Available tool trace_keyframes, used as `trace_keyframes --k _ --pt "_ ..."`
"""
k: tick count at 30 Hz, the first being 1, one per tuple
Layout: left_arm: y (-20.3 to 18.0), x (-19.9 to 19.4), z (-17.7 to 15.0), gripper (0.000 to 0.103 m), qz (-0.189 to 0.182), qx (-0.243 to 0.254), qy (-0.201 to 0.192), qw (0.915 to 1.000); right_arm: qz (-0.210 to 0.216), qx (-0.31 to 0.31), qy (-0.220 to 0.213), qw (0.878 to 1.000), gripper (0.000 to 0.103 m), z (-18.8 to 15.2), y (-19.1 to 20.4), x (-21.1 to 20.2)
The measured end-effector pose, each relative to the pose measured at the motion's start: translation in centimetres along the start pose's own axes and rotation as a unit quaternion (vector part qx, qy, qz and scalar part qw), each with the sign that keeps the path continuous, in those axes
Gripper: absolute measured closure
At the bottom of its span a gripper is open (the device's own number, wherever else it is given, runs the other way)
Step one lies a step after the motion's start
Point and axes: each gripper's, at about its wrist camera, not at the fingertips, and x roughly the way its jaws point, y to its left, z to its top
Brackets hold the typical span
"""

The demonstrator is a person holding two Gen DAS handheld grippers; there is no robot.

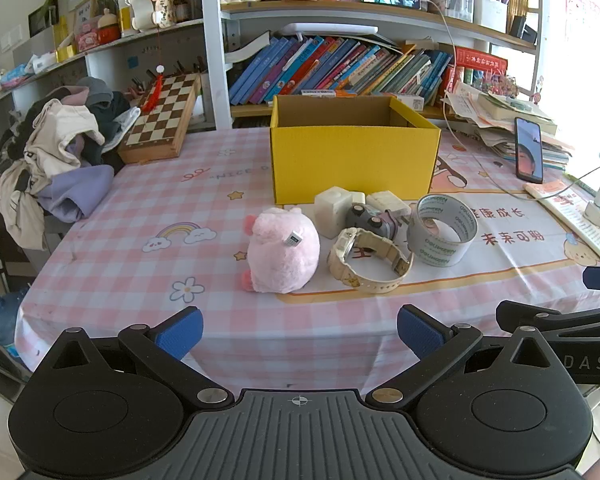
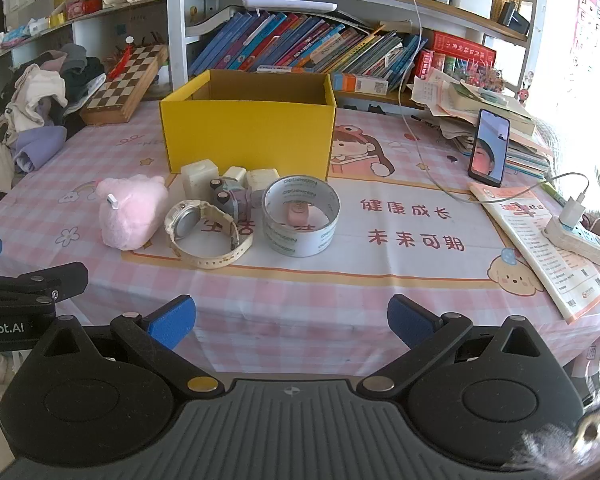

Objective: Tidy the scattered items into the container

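Note:
An open yellow cardboard box (image 1: 354, 160) (image 2: 248, 138) stands on the pink checked tablecloth. In front of it lie a pink plush pig (image 1: 280, 252) (image 2: 130, 210), a cream wristwatch (image 1: 368, 264) (image 2: 206, 236), a roll of grey tape (image 1: 442, 230) (image 2: 300, 216) with a small pink item (image 2: 298, 212) inside it, white blocks (image 1: 334, 210) (image 2: 198, 178) and a small grey-purple toy (image 1: 370, 220) (image 2: 230, 198). My left gripper (image 1: 300, 334) and right gripper (image 2: 292, 322) hover open at the table's near edge, both holding nothing.
A phone (image 2: 489, 148) stands propped at the right by stacked papers. A booklet (image 2: 540, 248) and a power strip (image 2: 578, 236) lie at the right edge. A chessboard (image 1: 162, 118) and a heap of clothes (image 1: 56, 152) sit at the left. Bookshelves rise behind the box.

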Motion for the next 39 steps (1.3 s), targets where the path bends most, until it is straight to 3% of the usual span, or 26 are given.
trace_keyframes --k 39 --pt "-0.13 0.04 -0.06 0.0 -0.004 0.012 0.002 0.9999 0.004 0.003 0.009 1.0 0.0 0.12 0.08 0.44"
